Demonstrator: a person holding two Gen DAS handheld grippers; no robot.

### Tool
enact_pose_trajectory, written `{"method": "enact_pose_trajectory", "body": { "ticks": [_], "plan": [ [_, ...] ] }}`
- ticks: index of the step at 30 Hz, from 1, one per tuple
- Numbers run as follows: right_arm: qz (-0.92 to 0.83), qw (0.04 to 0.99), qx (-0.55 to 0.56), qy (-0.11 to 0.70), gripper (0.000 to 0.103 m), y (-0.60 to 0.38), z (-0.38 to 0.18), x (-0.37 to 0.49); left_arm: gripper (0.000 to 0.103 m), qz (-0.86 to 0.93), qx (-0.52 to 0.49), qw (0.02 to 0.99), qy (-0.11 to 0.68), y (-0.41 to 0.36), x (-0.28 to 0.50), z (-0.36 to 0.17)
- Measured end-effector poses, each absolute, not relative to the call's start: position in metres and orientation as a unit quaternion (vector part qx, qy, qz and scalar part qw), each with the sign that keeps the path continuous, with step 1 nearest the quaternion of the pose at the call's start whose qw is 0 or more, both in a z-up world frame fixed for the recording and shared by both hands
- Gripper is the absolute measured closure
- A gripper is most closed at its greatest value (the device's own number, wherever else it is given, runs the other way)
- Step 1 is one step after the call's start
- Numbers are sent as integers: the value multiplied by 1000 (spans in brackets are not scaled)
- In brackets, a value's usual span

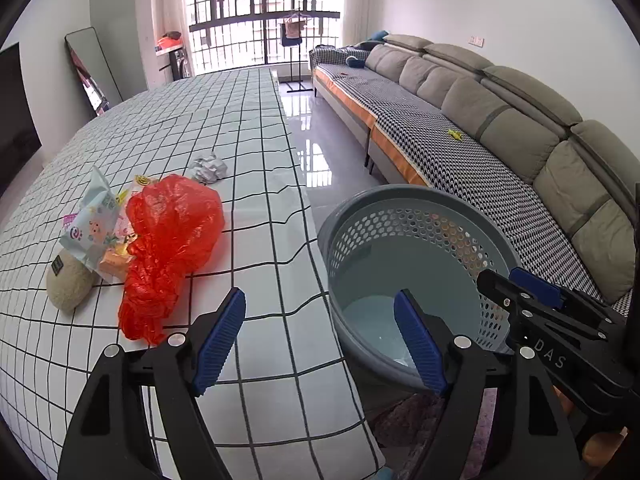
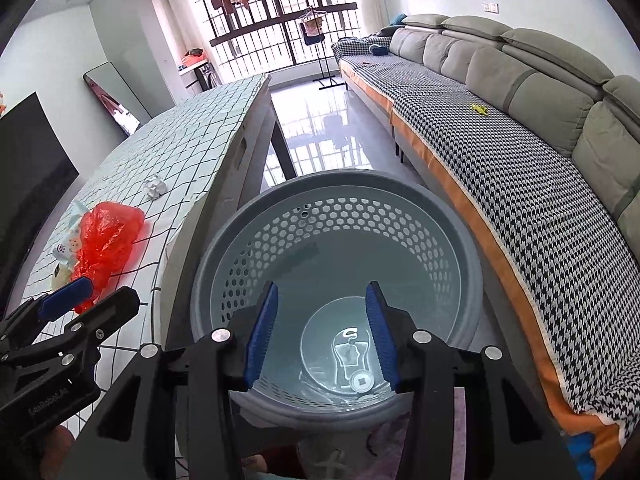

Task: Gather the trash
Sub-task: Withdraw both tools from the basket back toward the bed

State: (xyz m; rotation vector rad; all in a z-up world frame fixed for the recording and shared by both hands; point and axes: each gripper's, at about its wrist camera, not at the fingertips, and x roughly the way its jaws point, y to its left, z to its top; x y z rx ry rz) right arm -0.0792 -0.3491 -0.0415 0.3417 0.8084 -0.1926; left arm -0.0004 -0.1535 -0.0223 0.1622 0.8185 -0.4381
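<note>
On grid-checked tabletop (image 1: 248, 128), at 9 o'clock of grey perforated plastic basket (image 1: 420, 216): crumpled red plastic bag (image 1: 172, 240), crumpled white paper ball (image 1: 208, 167). Left gripper (image 1: 320, 340) jaws apart, empty; right gripper (image 2: 322, 336) jaws apart, empty, over basket.

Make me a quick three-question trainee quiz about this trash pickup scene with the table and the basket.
1. True or false: the red plastic bag lies inside the grey basket.
2. Which lies farthest along the table from the grippers? A. crumpled paper ball B. red plastic bag C. snack wrappers
3. Fill in: the right gripper hangs over the ____, with nothing between its pads.

Key: 1 false, it lies on the table; 2 A; 3 basket.
</note>
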Motion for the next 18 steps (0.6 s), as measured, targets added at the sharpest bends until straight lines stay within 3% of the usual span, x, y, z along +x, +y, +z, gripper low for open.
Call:
{"method": "enact_pose_trajectory", "body": {
  "ticks": [18],
  "plan": [
    [-13,923,104,370,56,-252,-14,-51,23,-128,28,917,377,-49,0,-10]
  ]
}}
